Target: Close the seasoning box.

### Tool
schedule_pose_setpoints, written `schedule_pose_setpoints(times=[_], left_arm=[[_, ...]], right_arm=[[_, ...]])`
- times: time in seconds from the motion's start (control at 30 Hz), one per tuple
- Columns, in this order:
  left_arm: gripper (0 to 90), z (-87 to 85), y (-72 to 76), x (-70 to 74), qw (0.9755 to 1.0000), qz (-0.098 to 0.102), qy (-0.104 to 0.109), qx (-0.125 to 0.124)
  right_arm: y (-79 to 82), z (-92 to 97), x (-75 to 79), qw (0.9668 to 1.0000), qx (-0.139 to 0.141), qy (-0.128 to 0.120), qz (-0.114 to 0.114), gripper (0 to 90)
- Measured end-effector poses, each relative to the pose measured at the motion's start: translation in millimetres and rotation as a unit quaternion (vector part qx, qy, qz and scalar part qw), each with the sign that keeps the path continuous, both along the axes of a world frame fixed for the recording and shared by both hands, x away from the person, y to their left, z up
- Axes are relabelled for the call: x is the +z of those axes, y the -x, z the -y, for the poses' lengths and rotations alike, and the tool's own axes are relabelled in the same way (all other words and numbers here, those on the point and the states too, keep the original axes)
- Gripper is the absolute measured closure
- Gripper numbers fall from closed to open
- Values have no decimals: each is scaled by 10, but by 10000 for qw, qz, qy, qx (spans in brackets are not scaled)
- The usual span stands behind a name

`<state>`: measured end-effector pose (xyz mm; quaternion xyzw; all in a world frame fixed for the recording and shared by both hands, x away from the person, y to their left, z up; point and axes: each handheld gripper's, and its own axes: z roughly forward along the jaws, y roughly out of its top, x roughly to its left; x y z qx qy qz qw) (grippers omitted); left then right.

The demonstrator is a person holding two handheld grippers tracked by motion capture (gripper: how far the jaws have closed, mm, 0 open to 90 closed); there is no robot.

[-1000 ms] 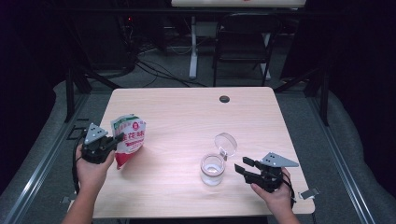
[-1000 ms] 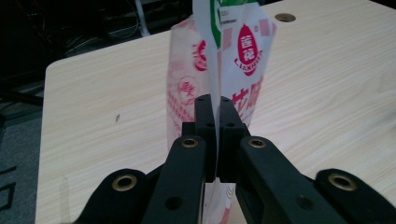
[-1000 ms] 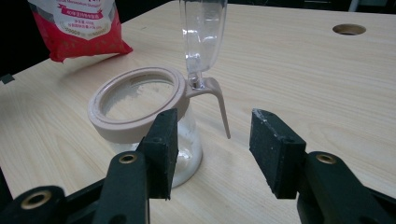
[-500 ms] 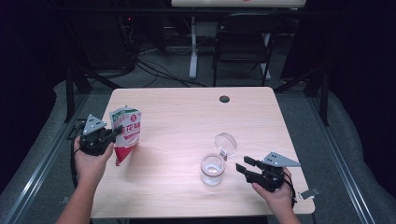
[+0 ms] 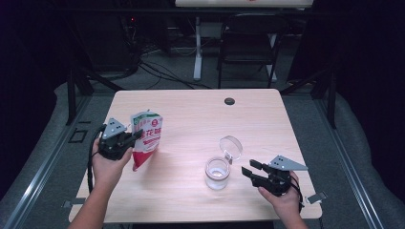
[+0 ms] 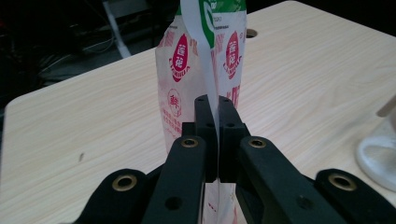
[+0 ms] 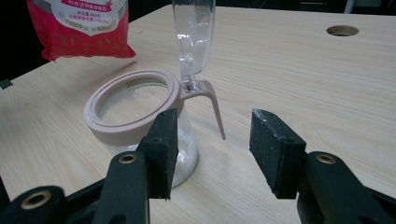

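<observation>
Pouch (image 5: 145, 138), a red-and-white printed bag with a green band at its top, is hanging upright over the left part of the counter (image 5: 191, 114), its lower edge just above the wood in the high view. Left gripper (image 5: 125, 139) is gripping it from the side: in the left gripper view the two black fingers (image 6: 205, 122) are pressing together on the pouch's thin side seam, and the bag (image 6: 205, 60) is standing up beyond them.

Jar (image 5: 217, 172), a clear glass container with a beige rim ring, is standing on the counter right of centre, well apart from the pouch. Its clear hinged lid (image 5: 230, 147) is standing open and upright behind the mouth. A small lever (image 7: 212, 105) is projecting from the rim ring below the hinge.

Right gripper (image 5: 248, 171) is resting low beside the jar, on its right in the high view. Its fingers (image 7: 275, 149) are standing spread and are holding nothing; in the right gripper view one finger is lying just in front of the jar's wall, the other over bare wood.

A round hole (image 5: 229, 101) is showing near the counter's far edge.
</observation>
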<state>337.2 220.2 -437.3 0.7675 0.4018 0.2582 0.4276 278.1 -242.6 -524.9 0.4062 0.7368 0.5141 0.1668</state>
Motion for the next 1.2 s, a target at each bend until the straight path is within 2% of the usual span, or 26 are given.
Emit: schedule_pose_setpoints(times=[0.33,0.6,0.77,0.9,1.07,1.17,1.2], left_arm=[[900,385,37,18,9987,63,13,-507],[900,669,30,-49,9964,36,-60,-844],[900,752,56,-98,9950,15,-135,-985],[900,776,117,-123,9940,45,-113,-1088],[900,797,202,-167,9926,39,-79,-1215],[900,800,304,-234,9914,27,-17,-1310],[900,794,328,-260,9912,5,49,-1324]], right_arm=[[0,5,3,10000,-20,-12,34,519],[1,7,4,10000,1,49,73,519],[3,18,7,9999,28,55,113,523],[7,25,15,9999,54,-9,152,539],[32,21,45,9992,50,-85,386,544],[48,9,76,9986,101,74,507,555],[48,6,82,9988,149,68,454,562]])
